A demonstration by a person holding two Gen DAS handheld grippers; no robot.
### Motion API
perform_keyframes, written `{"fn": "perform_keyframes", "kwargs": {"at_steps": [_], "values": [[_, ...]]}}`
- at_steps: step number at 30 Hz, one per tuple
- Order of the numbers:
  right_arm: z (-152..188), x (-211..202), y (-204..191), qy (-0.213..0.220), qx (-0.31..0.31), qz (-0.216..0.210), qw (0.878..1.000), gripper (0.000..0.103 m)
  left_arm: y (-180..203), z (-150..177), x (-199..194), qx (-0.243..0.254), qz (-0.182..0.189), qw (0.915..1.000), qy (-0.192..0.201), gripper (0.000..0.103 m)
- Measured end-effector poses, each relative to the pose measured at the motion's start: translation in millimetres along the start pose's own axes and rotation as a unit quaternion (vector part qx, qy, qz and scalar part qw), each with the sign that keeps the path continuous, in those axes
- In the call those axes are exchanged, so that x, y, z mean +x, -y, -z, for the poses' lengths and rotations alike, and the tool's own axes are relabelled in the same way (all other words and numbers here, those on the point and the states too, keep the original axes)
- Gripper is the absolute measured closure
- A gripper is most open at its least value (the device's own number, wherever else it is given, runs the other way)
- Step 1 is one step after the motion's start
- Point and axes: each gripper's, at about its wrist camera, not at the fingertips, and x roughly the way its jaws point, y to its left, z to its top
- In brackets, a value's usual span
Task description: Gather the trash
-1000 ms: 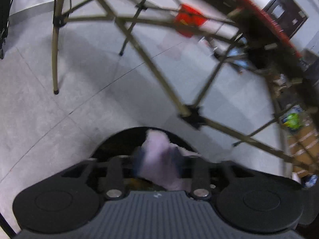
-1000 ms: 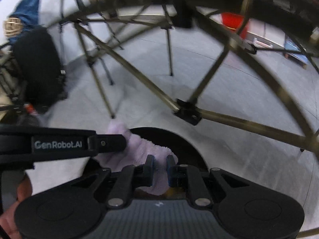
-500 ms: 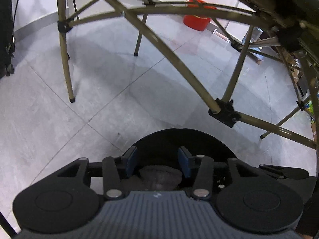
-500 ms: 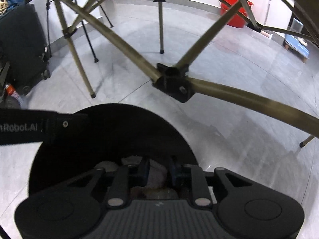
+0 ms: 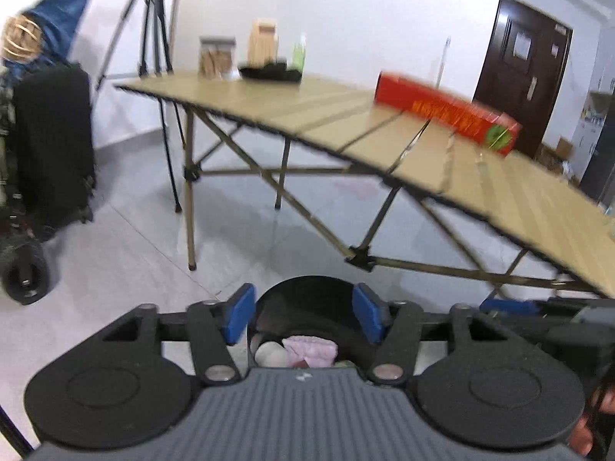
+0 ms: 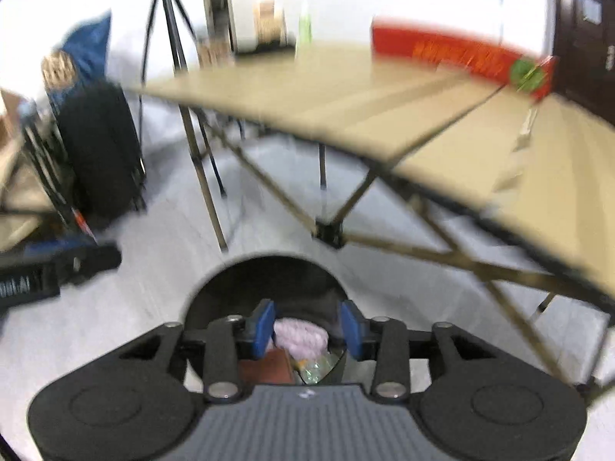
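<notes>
- Pale floor tiles [image 5: 115, 253] run under a tan folding table [image 5: 338, 115], with a white wall behind it.
- At your far left stands a black suitcase [image 5: 54, 146] with a blue bag [image 5: 61, 15] above it, and a tripod [image 5: 153, 30] just beside them.
- On the table's far end you have a jar [image 5: 216, 55], a black tray [image 5: 269, 73] and a green bottle [image 5: 299, 53]; further right lies a long red box [image 5: 446, 111], and a dark door [image 5: 526, 69] closes the right side.
- Your left gripper [image 5: 303, 317] has just been opening; its blue pads are spread with nothing between them.
- Your right gripper [image 6: 307, 328] has likewise just been opening; its pads are parted and press on nothing.
- Below both sits the black trash bin [image 5: 303, 292], and the pink cloth [image 5: 309, 349] lies inside it, on top of other rubbish.
</notes>
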Motion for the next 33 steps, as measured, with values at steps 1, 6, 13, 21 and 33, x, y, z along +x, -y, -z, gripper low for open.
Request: {"fn": "perform_keyframes", "kwargs": {"at_steps": [1,6,13,21,33], "values": [[3.3,-29.5,-0.1,0.02,0.006,0.0,1.0,0.056,5.3,6.5,-26.0,0.002,-0.012,0.9999,0.006,0.037],[33.6,-171.5,-6.2,0.119,0.013,-0.018,0.993,0.047,29.9,44.0,-154.5,0.034,-0.033,0.998,0.043,0.019],[91.1,-313.0,-25.5,0.242,-0.03,0.01,0.97,0.027,52.6,87.0,-291.6,0.05,-0.022,0.983,0.175,0.003],[164.0,-365.2,-43.7,0.214,-0.036,0.002,0.976,0.015,73.2,125.9,-348.5,0.08,-0.044,0.9735,0.21,0.0],[203.6,-393.2,-68.5,0.217,-0.024,0.005,0.976,0.01,49.0,166.9,-373.5,0.055,-0.058,0.9827,0.167,0.0]]}}
